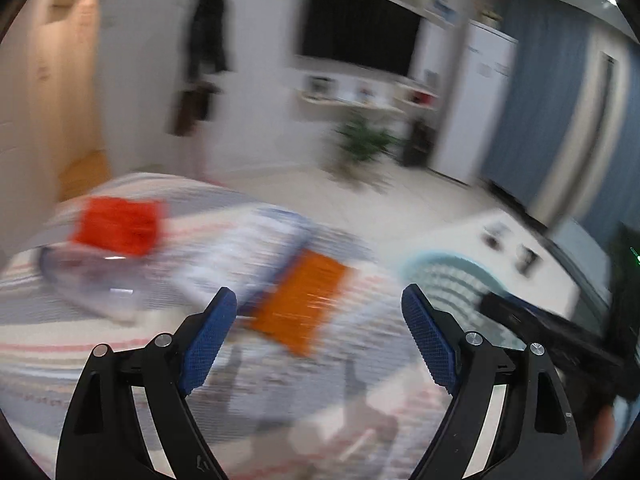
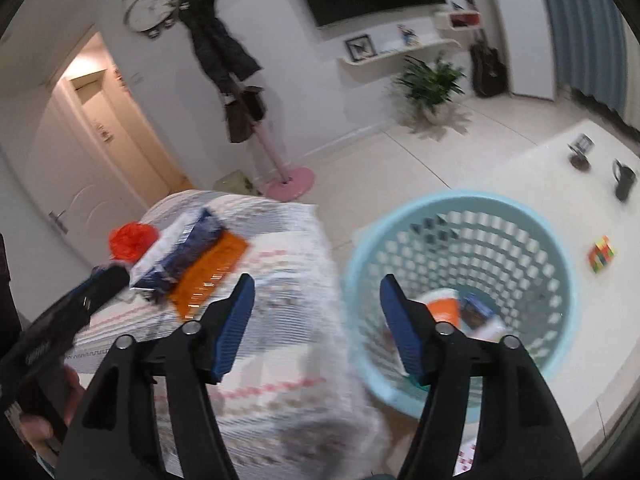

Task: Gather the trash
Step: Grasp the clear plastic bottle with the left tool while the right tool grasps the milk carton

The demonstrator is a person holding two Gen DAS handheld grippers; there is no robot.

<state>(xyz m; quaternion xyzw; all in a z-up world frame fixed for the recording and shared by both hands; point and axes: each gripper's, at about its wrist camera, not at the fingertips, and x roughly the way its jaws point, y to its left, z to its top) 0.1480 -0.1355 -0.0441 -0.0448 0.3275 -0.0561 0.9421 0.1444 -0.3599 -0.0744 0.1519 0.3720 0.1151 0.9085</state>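
An orange wrapper [image 1: 302, 300] lies on the striped bed cover [image 1: 60, 340], just ahead of my open, empty left gripper [image 1: 320, 300]. A red crumpled bag [image 1: 118, 230] and a blue-and-white package [image 1: 224, 252] lie farther left; the left wrist view is blurred. In the right wrist view the same orange wrapper [image 2: 210, 274], red bag [image 2: 132, 240] and blue package [image 2: 180, 250] lie on the bed. My right gripper [image 2: 316, 292] is open and empty, between the bed and a light blue basket [image 2: 560, 280] that holds an orange-white cup [image 2: 442, 306] and a blue pack [image 2: 476, 310].
The basket [image 1: 440, 276] stands on the floor beside the bed. A white table [image 2: 560, 168] holds a black mug [image 2: 623, 178], a puzzle cube [image 2: 601, 254] and a small jar [image 2: 580, 150]. A coat stand [image 2: 280, 168], a potted plant [image 2: 430, 84] and a door [image 2: 76, 184] stand beyond.
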